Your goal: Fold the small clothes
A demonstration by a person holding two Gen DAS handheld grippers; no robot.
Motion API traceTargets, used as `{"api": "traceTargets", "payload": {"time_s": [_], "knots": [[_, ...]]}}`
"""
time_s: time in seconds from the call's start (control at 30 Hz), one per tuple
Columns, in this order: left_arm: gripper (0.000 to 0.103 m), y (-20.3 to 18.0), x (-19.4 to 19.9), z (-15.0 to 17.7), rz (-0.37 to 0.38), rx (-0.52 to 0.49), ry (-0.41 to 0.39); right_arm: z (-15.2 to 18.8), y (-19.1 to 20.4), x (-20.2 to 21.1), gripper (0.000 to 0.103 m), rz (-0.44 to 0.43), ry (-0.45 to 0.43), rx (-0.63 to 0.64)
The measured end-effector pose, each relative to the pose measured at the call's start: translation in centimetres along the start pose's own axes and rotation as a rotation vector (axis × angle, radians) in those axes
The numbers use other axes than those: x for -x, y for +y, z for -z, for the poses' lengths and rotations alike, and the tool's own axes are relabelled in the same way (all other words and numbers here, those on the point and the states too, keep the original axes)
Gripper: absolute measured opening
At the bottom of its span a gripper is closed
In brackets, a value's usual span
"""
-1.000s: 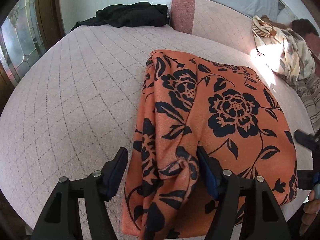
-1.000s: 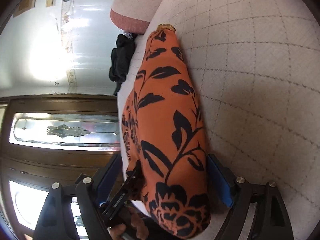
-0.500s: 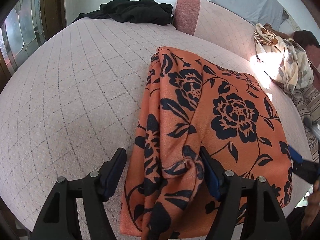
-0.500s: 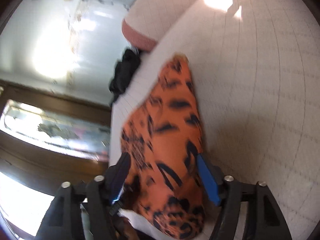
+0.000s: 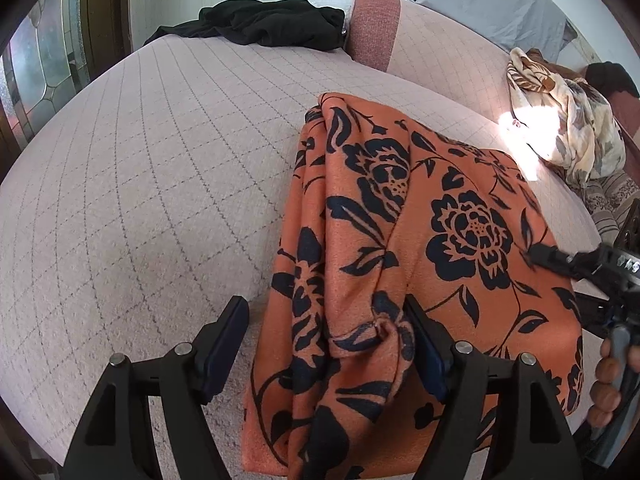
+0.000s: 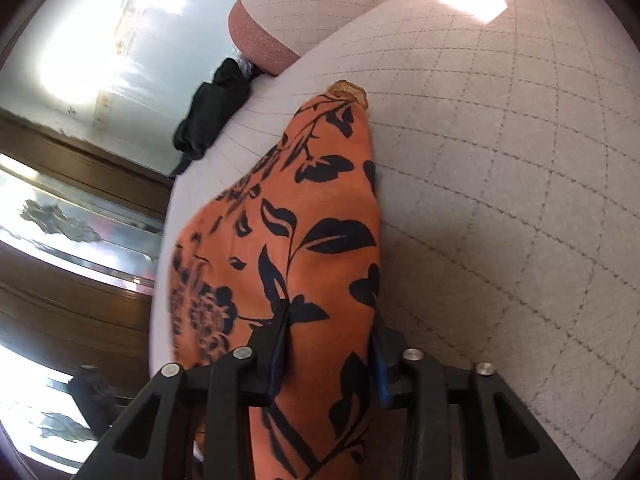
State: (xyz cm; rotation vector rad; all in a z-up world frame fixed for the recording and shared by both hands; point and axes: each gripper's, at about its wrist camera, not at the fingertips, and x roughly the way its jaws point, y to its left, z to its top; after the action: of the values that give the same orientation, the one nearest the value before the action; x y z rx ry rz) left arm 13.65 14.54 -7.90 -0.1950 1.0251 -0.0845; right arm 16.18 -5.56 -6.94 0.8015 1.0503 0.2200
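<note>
The orange cloth (image 5: 432, 240) lies on the bed (image 5: 160, 184), near edge. It looks soft, light and floppy; best taken at near corners. The left gripper (image 5: 326, 336) stands wide apart around a bunched fold. The right gripper (image 6: 330, 344) is clamped on the cloth's near right edge. No containers show.

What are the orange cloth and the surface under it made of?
Orange cloth: soft matte fabric with a slightly fuzzy nap, probably a knit or brushed weave; it drapes and bunches in folds. Surface: pale textile cover with stitched diamond lines, apparently quilted upholstery.
</note>
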Motion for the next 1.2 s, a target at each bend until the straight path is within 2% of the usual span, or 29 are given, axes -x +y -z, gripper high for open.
{"api": "traceTargets", "payload": {"time_s": [0.03, 0.1, 0.13, 0.2, 0.23, 0.27, 0.4, 0.47, 0.5, 0.57, 0.6, 0.67, 0.73, 0.8, 0.83, 0.87, 0.9, 0.97, 1.0, 1.1, 1.17, 1.2], "knots": [[0.078, 0.1, 0.0, 0.0, 0.001, 0.000, 0.001, -0.4, -0.1, 0.2, 0.060, -0.037, -0.001, -0.035], [0.078, 0.1, 0.0, 0.1, -0.002, -0.004, -0.002, -1.2, -0.9, 0.7, 0.076, -0.106, -0.054, -0.096], [0.078, 0.1, 0.0, 0.1, -0.002, -0.004, -0.002, -1.7, -1.5, 0.8, 0.078, -0.117, -0.083, -0.127], [0.078, 0.2, 0.0, 0.1, 0.000, -0.005, -0.001, -2.8, -2.8, -0.4, 0.076, -0.138, -0.077, -0.217], [0.078, 0.3, 0.0, 0.1, 0.000, -0.005, -0.002, -3.6, -3.1, -1.8, 0.043, -0.167, -0.032, -0.249], [0.078, 0.3, 0.0, 0.1, 0.002, -0.004, 0.001, -3.9, -2.6, -2.5, 0.038, -0.139, 0.000, -0.219], [0.079, 0.4, 0.0, 0.0, 0.001, 0.000, 0.000, -3.3, 2.7, -0.1, 0.034, 0.023, -0.095, 0.050], [0.079, 0.3, 0.1, 0.1, -0.002, -0.001, -0.002, -3.3, 2.5, -1.6, 0.035, 0.140, -0.036, 0.091], [0.079, 0.4, 0.2, 0.1, 0.002, 0.004, -0.005, -3.3, 2.0, -1.9, 0.041, 0.140, -0.024, 0.064], [0.079, 0.9, 1.2, 0.0, 0.023, 0.036, -0.029, -3.0, 1.9, -0.4, 0.051, 0.096, -0.056, 0.008], [0.079, 1.1, 2.3, -0.1, 0.029, 0.042, -0.069, -2.7, 2.4, 0.5, 0.056, 0.100, -0.086, 0.023], [0.079, 1.3, 4.8, 0.2, 0.022, 0.021, -0.174, -2.0, 4.1, 2.4, 0.056, 0.119, -0.137, 0.102], [0.079, 1.6, 6.2, 0.7, 0.026, -0.001, -0.204, -0.9, 5.9, 3.9, 0.060, 0.081, -0.156, 0.172], [0.076, 2.4, 5.4, 1.4, 0.029, 0.017, -0.124, 0.9, 7.1, 5.0, 0.063, 0.049, -0.141, 0.241], [0.063, 3.0, 4.1, 1.8, 0.038, 0.044, -0.043, 1.7, 7.9, 4.6, 0.066, 0.029, -0.125, 0.269], [0.057, 4.0, 2.3, 2.5, 0.086, 0.099, 0.059, 2.6, 8.3, 4.1, 0.070, 0.016, -0.097, 0.295], [0.056, 4.9, 2.1, 2.8, 0.133, 0.158, 0.058, 3.2, 8.7, 3.2, 0.075, 0.014, -0.058, 0.312], [0.044, 4.7, 2.7, 2.2, 0.157, 0.150, 0.066, 4.2, 7.3, 0.8, 0.076, 0.042, 0.035, 0.303], [0.037, 4.6, 2.9, 2.1, 0.194, 0.152, 0.072, 4.6, 6.9, 0.4, 0.076, 0.059, 0.034, 0.309], [0.039, 4.8, 3.7, 1.7, 0.211, 0.173, 0.093, 4.9, 7.0, 1.1, 0.077, 0.065, 0.016, 0.340], [0.045, 5.0, 5.1, 0.7, 0.225, 0.193, 0.044, 4.8, 7.2, 0.9, 0.077, 0.063, 0.025, 0.350], [0.055, 5.0, 5.8, 0.1, 0.227, 0.188, 0.002, 4.8, 7.6, 0.2, 0.077, 0.058, 0.027, 0.353]]}}
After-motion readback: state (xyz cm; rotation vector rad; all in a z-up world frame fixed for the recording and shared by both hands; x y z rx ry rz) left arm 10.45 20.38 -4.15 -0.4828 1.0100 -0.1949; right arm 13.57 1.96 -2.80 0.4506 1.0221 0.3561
